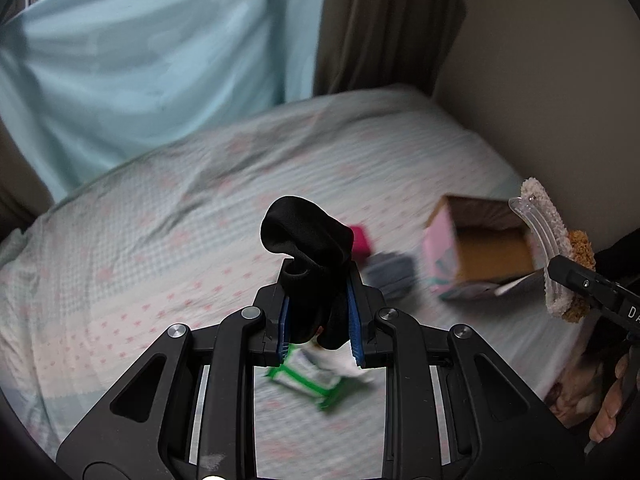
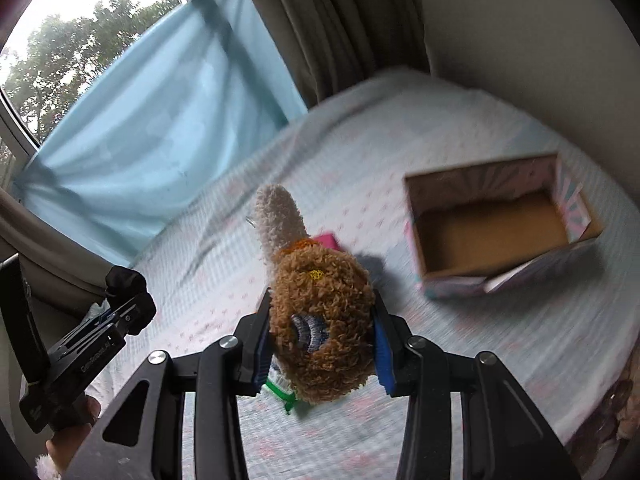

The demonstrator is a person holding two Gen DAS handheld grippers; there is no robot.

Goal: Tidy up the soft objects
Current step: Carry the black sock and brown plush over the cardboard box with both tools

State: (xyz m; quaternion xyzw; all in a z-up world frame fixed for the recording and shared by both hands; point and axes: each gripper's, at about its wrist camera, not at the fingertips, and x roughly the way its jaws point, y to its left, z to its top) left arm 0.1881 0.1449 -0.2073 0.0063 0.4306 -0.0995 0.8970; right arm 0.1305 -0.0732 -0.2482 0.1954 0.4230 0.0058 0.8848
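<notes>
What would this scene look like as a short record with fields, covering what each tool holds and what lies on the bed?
left tool: shut on a black sock, held above the bed
right tool: shut on a fuzzy brown and cream hair clip
bed: pale checked sheet with pink marks
cardboard box: open, nothing visible inside, resting on the bed
green and white packet: on the bed below the left tool
pink item, grey cloth: on the bed beside the box, blurred
</notes>
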